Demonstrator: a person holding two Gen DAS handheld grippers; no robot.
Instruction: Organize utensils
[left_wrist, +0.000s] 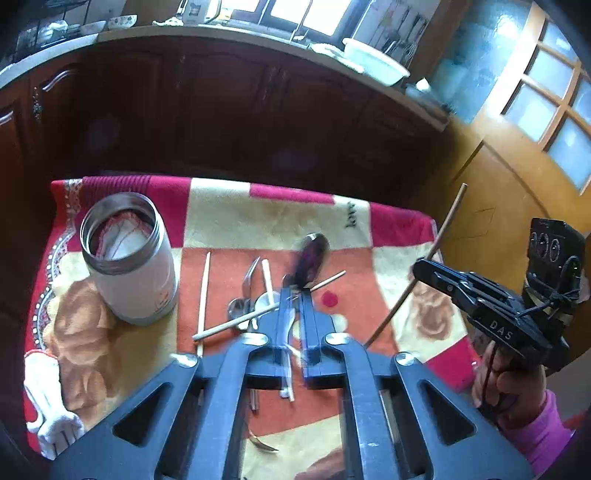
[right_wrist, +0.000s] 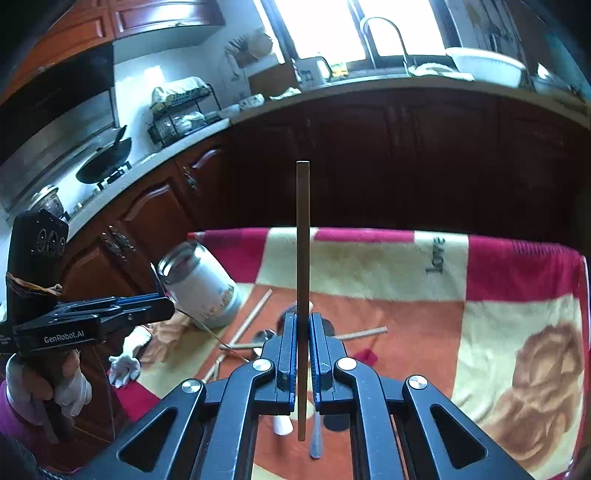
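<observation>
Two grippers, both raised over the blanket (left_wrist: 229, 218). Left gripper (left_wrist: 295, 295): jaws pinching a spoon (left_wrist: 312, 254), bowl end forward, blurred. Right gripper (right_wrist: 303, 321): jaws pinching a brown chopstick (right_wrist: 303, 236) near its lower third, stick upright.

Receptacle: one steel jar (left_wrist: 129, 258), open-mouthed, upright at the blanket's left, cloth showing inside. It is the likely home for the utensils.

Loose stock, mid-blanket: pale chopsticks (left_wrist: 236, 323) crossed over each other, a fork (left_wrist: 249, 277), further spoons partly hidden under the left gripper.

Risks, as judged:
- The chopstick is held low with most of its length above the jaws; a tilt could swing it or let it slide.
- The spoon sits in a narrow pinch; it may twist and fall into the pile.
- Both grippers heading for one jar mouth could collide, or knock the jar over.

Other items: white glove (left_wrist: 51, 410) at the blanket's near left corner; dark cabinets behind; counter (left_wrist: 258, 37) with a basin (left_wrist: 373, 61).
</observation>
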